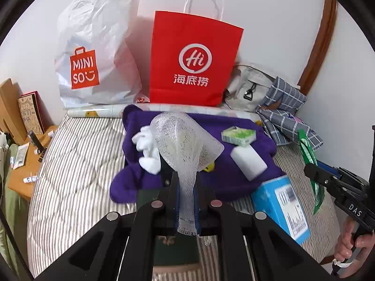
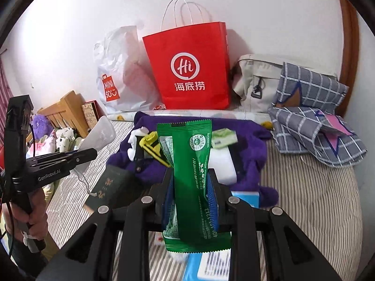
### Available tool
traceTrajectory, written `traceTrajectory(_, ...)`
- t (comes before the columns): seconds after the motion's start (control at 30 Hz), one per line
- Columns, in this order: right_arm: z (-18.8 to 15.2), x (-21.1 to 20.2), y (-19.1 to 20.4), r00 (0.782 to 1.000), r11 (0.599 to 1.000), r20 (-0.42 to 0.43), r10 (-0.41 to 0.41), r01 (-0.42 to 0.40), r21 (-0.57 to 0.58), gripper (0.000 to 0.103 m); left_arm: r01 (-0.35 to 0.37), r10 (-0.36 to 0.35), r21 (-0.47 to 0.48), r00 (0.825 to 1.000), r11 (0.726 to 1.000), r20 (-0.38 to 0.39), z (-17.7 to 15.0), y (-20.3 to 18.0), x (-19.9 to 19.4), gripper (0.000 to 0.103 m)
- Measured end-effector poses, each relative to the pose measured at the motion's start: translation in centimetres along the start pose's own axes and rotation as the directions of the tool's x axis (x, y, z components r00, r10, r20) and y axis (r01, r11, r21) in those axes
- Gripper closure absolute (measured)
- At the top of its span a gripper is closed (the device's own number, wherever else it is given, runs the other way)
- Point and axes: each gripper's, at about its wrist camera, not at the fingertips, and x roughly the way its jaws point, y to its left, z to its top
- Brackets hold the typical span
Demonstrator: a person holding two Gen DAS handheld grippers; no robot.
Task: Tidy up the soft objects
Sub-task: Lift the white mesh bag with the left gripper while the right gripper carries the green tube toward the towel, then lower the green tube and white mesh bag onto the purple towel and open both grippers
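Closest in the left wrist view, the left claw (image 1: 186,201) is clamped narrow on a white foam net sleeve (image 1: 185,145), which fans out above the pads. In the right wrist view, the right claw (image 2: 191,201) pinches a green sachet (image 2: 187,171) at its middle, so both ends hang free; its small print is unreadable. I judge both soft items are lifted for sorting. Under them the striped bed (image 1: 77,164) carries a blue box with a barcode label (image 1: 281,208), then a purple cloth (image 1: 234,182) with a white block (image 1: 248,161) and a green tissue pack (image 1: 239,135). Against the wall stand 2 bags: a white MINISO bag (image 1: 98,53) and a red bag (image 1: 194,58) marked "Hi", maybe the destination.
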Motion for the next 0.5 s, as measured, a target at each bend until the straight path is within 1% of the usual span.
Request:
traceTrajectory(0.17, 2.2, 2.1, -0.2, 1.000, 1.000, -0.003, 0.006, -0.006, -0.020, 0.076, -0.018, 0.018, 0.009, 1.000, 1.000, 0.013, 2.2, 0.3, 0.9, 0.093)
traceTrajectory(0.3, 3.8, 3.8, -0.5, 1.000, 0.999, -0.011, 0.026, -0.027, -0.026, 0.076, -0.042, 0.042, 0.008, 0.999, 0.999, 0.005, 3.8, 0.4, 2.2, 0.093)
traceTrajectory(0.43, 5.4, 5.2, -1.0, 0.997, 0.998, -0.026, 0.069, -0.070, -0.009, 0.076, -0.045, 0.045, 0.025, 0.999, 0.999, 0.003, 5.3, 0.2, 3.4, 0.093)
traceTrajectory(0.5, 6.2, 5.8, -0.9, 0.997, 0.997, -0.030, 0.069, -0.070, -0.026, 0.076, -0.050, 0.050, 0.031, 0.999, 0.998, 0.001, 6.1, 0.2, 4.1, 0.093)
